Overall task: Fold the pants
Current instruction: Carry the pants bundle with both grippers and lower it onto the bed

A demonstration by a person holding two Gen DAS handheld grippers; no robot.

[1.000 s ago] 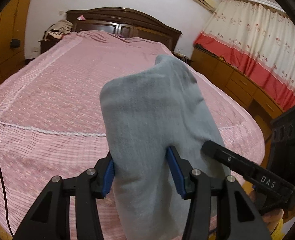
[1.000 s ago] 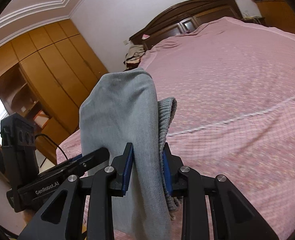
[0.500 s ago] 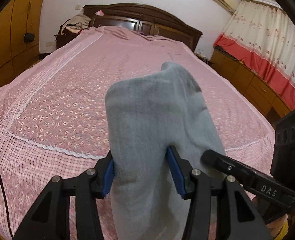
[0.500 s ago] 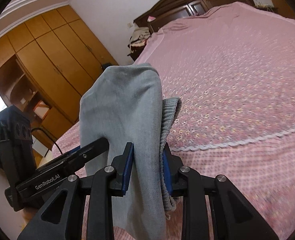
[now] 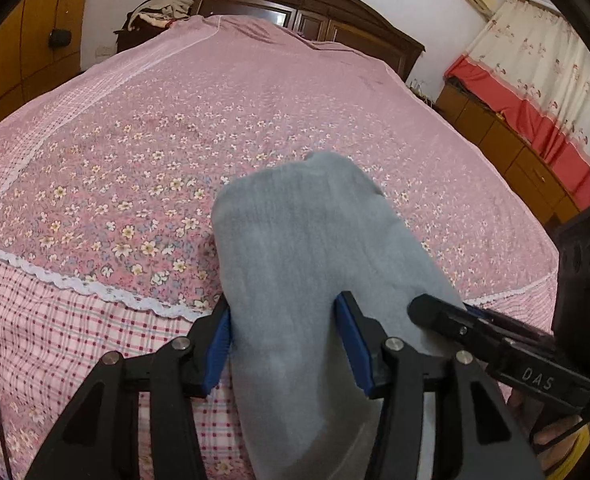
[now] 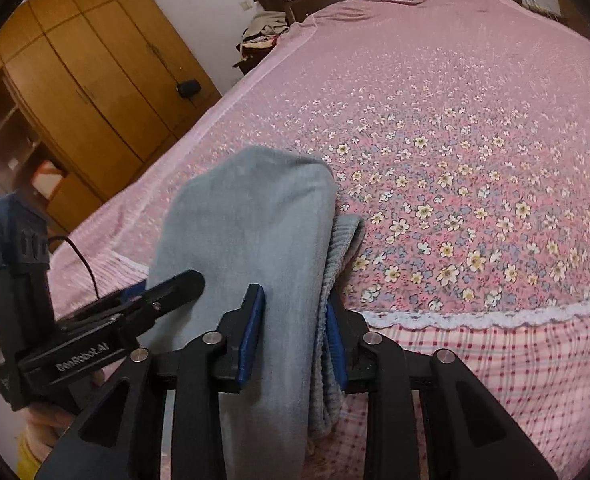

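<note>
The grey pants hang bunched between my two grippers above the near edge of the pink floral bed. My left gripper is shut on a thick fold of the grey cloth. My right gripper is shut on another fold, with the ribbed waistband beside its right pad. In the left wrist view the right gripper sits close at the right. In the right wrist view the left gripper sits close at the left. The lower part of the pants hangs out of view.
A dark wooden headboard stands at the far end of the bed. Wooden wardrobes line the left wall. A low cabinet and red-white curtains run along the right. A pile of clothes lies left of the headboard.
Both grippers have moved forward and tilted down over the bed with the pants still held. The flowered bedspread now fills more of both views.
</note>
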